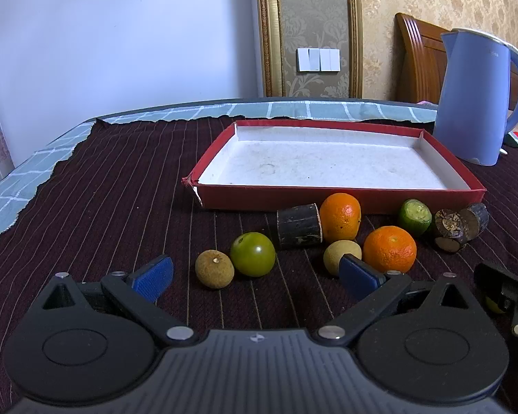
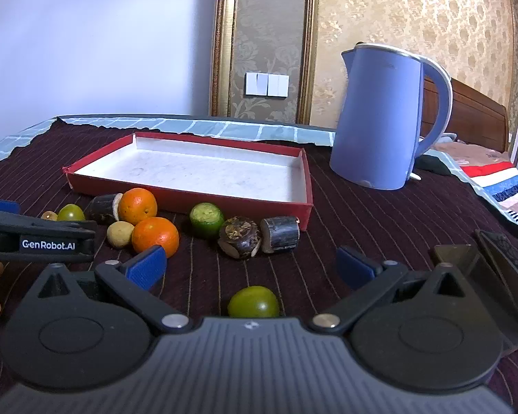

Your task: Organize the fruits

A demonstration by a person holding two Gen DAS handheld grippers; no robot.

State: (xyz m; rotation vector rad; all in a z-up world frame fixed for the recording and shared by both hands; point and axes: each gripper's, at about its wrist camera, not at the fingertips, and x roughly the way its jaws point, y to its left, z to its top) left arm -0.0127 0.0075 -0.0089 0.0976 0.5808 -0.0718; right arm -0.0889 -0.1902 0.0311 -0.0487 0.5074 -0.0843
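Left to right on the dark striped cloth (image 1: 121, 186) covering the desk: the left gripper (image 1: 255, 276) hovers low at the near left, its jaws spread wide and holding nothing, blue pads (image 1: 155, 276) flanking open cloth. Just beyond the jaws lie a brown longan (image 1: 214, 268) and, touching its right side, a green round fruit (image 1: 252, 254). Further right a dark cane segment (image 1: 298, 226) lies on its side against an orange (image 1: 340, 217); nearer sit a pale yellow-green fruit (image 1: 340, 253) and a second orange (image 1: 389, 249), just beside each other. Right of these stands a cut green citrus (image 1: 414, 216), then a cluster of brown water chestnuts (image 1: 449, 229) touching a second cane segment (image 1: 476, 220). Behind the whole row, on the far side, the red-walled tray (image 1: 328, 201) with a white floor holds no fruit. A blue kettle (image 1: 480, 100) stands upright at the tray's far right corner. At the near right, the right gripper (image 2: 250, 265) also has its jaws wide and grips nothing; another green round fruit (image 2: 253, 303) rests on the cloth between its arms, close to the body and apart from both pads. A dark boxlike object (image 2: 483, 269) lies at the far right edge.
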